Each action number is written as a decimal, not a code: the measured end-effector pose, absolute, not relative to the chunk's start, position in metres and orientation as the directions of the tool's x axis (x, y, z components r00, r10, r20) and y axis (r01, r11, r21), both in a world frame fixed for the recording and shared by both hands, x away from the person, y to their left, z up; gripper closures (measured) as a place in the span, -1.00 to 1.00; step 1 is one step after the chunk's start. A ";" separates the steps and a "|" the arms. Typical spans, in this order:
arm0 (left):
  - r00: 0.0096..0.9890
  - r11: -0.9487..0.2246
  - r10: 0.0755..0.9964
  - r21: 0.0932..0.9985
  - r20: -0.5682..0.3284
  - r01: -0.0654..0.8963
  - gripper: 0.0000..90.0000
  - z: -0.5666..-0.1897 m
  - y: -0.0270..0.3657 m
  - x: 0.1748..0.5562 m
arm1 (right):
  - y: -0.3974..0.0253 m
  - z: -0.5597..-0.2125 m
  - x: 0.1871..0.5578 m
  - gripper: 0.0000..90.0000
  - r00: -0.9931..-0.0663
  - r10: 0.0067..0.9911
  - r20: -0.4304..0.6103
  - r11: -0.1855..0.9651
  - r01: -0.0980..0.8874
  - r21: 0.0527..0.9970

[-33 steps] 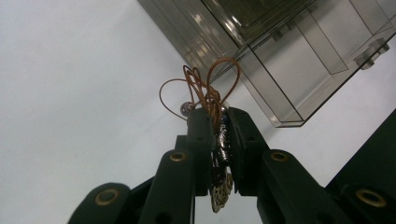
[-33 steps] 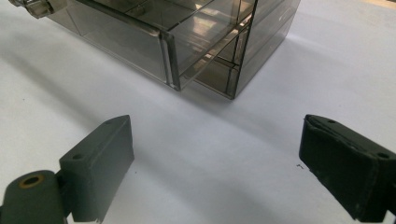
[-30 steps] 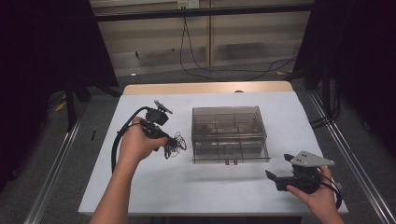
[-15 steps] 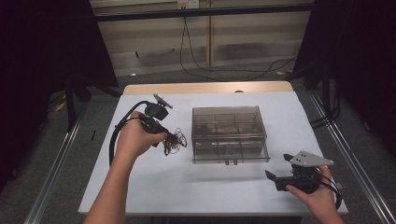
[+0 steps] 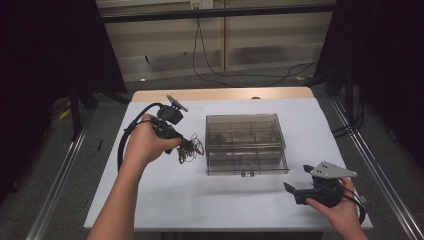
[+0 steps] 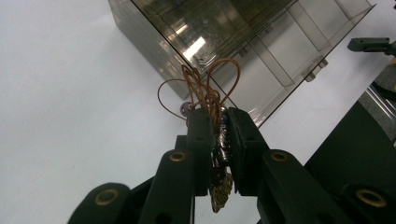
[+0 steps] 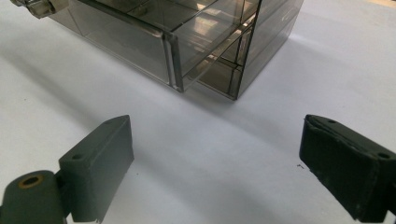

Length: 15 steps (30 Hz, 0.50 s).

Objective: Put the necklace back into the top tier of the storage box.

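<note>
Tangle of thin coppery cord (image 6: 208, 91) with a small dark bead, pinched between the jaws of the left gripper (image 6: 219, 122) and lifted off the white table (image 5: 165, 200), just left of the smoky clear plastic drawer box (image 5: 246, 144). Loops fanning out above the jaw tips, a gold trinket and something dark squeezed lower down between the jaws. In the high view, loose strands (image 5: 189, 148) dangling below the left gripper (image 5: 182, 144), near the box's left wall but not touching it.

Likely very light and limp: no stiffness to speak of, so hanging and swinging wherever the hand goes. Probably prone to snagging on a box edge or a drawer handle, and thin enough to slip through a loose pinch. Best taken at the bunched middle, where many strands and the trinket give the pads some bulk, as held now; a single loop would likely slide free. Probably delicate too, so no hard tugging against a snag.

Right gripper (image 5: 303, 186) resting low at the near right of the table, jaws spread wide (image 7: 215, 163) with nothing between them, facing the box's front corner (image 7: 205, 46), where one drawer appears to stand slightly out. Cables on the floor beyond the table.
</note>
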<state>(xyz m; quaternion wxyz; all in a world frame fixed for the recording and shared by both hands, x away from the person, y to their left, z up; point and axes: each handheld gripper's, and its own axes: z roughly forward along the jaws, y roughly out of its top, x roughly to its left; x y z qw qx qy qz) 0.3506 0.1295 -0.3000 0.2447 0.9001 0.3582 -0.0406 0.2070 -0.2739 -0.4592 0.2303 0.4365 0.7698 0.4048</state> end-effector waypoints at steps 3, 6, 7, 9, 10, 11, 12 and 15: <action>0.745 -0.628 0.618 0.411 -0.251 0.660 0.78 -0.297 0.128 0.350 | -0.274 -0.459 0.207 -0.79 -0.514 0.858 -0.001 0.291 0.486 0.824; 0.758 -0.645 0.603 0.408 -0.248 0.646 0.78 -0.294 0.125 0.349 | -0.274 -0.459 0.207 -0.79 -0.513 0.859 0.000 0.290 0.486 0.824; 0.757 -0.641 0.603 0.414 -0.251 0.647 0.78 -0.294 0.124 0.348 | -0.274 -0.459 0.207 -0.79 -0.510 0.860 -0.001 0.290 0.487 0.824; 0.762 -0.648 0.595 0.410 -0.254 0.642 0.78 -0.293 0.122 0.347 | -0.274 -0.459 0.207 -0.79 -0.508 0.861 0.001 0.286 0.487 0.825; 0.768 -0.652 0.588 0.412 -0.254 0.636 0.78 -0.293 0.120 0.347 | -0.274 -0.458 0.207 -0.79 -0.509 0.860 0.001 0.286 0.486 0.826; 0.771 -0.657 0.583 0.410 -0.256 0.633 0.78 -0.293 0.118 0.347 | -0.274 -0.458 0.207 -0.79 -0.509 0.861 0.001 0.287 0.487 0.825; 0.772 -0.657 0.582 0.410 -0.256 0.632 0.78 -0.293 0.117 0.347 | -0.274 -0.458 0.207 -0.79 -0.509 0.861 0.000 0.287 0.487 0.825; 0.777 -0.664 0.573 0.408 -0.261 0.626 0.78 -0.294 0.113 0.346 | -0.274 -0.458 0.207 -0.79 -0.510 0.860 0.001 0.286 0.485 0.826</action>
